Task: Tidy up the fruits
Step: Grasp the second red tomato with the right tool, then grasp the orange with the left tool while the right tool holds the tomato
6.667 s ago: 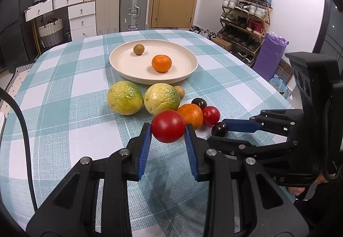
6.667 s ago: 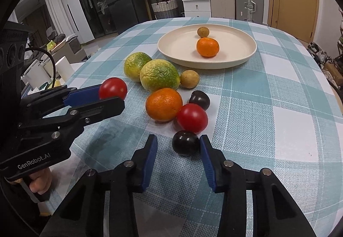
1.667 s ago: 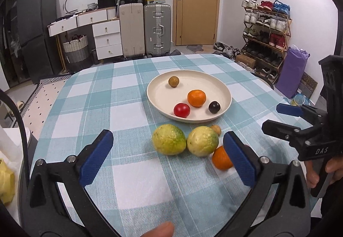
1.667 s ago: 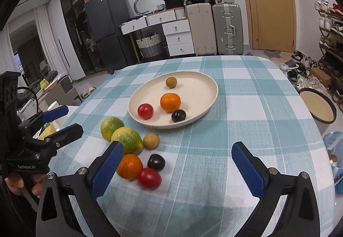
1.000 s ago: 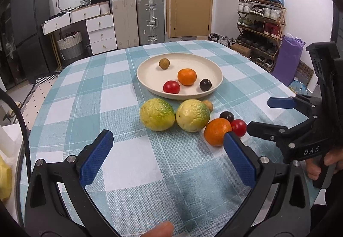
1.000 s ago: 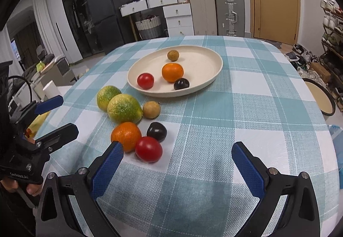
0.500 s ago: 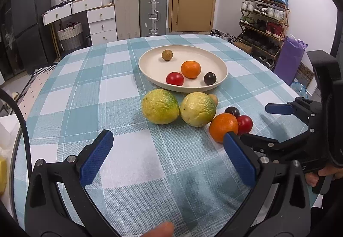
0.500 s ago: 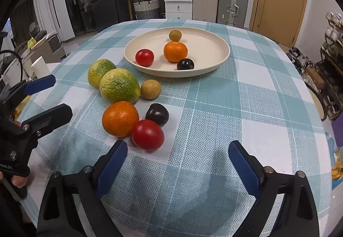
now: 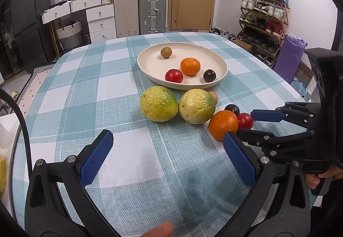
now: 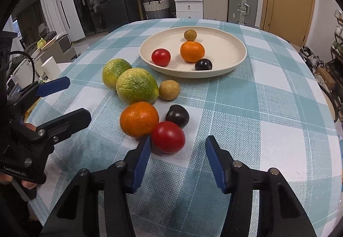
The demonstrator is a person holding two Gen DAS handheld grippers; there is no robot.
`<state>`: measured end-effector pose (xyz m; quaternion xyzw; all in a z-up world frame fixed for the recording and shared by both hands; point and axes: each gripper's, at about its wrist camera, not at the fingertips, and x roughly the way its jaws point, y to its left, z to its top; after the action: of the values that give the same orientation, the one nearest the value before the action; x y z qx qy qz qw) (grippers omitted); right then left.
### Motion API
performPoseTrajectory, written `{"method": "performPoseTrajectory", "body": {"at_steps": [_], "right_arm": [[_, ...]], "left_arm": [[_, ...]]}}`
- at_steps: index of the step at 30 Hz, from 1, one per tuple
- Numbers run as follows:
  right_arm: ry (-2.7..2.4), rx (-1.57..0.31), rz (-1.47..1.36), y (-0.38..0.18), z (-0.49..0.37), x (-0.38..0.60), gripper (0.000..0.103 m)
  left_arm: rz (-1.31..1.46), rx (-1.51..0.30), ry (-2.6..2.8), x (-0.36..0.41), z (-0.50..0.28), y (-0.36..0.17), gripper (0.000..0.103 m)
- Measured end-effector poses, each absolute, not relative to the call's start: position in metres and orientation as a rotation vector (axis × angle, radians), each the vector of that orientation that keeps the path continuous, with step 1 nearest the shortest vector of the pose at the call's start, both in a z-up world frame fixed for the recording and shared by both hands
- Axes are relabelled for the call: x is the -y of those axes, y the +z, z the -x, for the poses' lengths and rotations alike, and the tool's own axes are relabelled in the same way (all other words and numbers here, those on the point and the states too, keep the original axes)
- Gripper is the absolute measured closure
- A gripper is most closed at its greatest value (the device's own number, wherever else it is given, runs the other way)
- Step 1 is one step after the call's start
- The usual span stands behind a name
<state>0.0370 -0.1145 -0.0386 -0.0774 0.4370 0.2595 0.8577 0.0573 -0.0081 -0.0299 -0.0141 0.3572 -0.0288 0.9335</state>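
A cream plate [image 10: 235,61] holds a red tomato [image 10: 161,57], an orange [image 10: 192,51], a dark plum [image 10: 203,64] and a small brown fruit [image 10: 190,35]. On the cloth lie two yellow-green citrus [image 10: 137,85], a small brown fruit [image 10: 169,90], an orange [image 10: 139,122], a dark plum [image 10: 177,115] and a red tomato [image 10: 168,137]. My right gripper [image 10: 178,151] is open, its fingers either side of the near tomato, not touching. My left gripper [image 9: 167,147] is wide open and empty, short of the citrus [image 9: 158,103].
The round table has a teal checked cloth [image 9: 120,78]. Its edge curves close on the left and right. Suitcases [image 9: 152,10], drawers and a shoe rack [image 9: 263,20] stand beyond the table. The right gripper also shows in the left wrist view [image 9: 255,122].
Both grippers have come down and forward toward the loose fruit. The right gripper's jaws have narrowed around the near red tomato. The left stays wide open.
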Motion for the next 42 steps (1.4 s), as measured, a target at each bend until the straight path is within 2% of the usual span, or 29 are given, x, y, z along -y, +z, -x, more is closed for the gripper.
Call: {"method": "performPoseTrajectory", "body": {"at_steps": [10,32,36,41,42], "right_arm": [[0.58,-0.906,0.159,-0.036,-0.034,0.111,0.07],[0.541,-0.84,0.092,-0.015,-0.032,0.143,0.072],[0.54,-0.826,0.086,-0.012,-0.032,0.146,0.072],[0.534,-0.81,0.077,-0.007,-0.032,0.151,0.072],[0.534,-0.807,0.074,-0.006,-0.033,0.153,0.072]], "left_arm": [[0.028,-0.739,-0.066,0.011,-0.058,-0.032,0.001],[0.104,-0.79,-0.134,0.03,-0.063,-0.039,0.002],[0.164,-0.794,-0.18,0.032,-0.067,-0.041,0.014],[0.177,-0.82,-0.218,0.039,-0.075,-0.045,0.036],[0.166,-0.826,-0.222,0.042,-0.077,-0.045,0.038]]}}
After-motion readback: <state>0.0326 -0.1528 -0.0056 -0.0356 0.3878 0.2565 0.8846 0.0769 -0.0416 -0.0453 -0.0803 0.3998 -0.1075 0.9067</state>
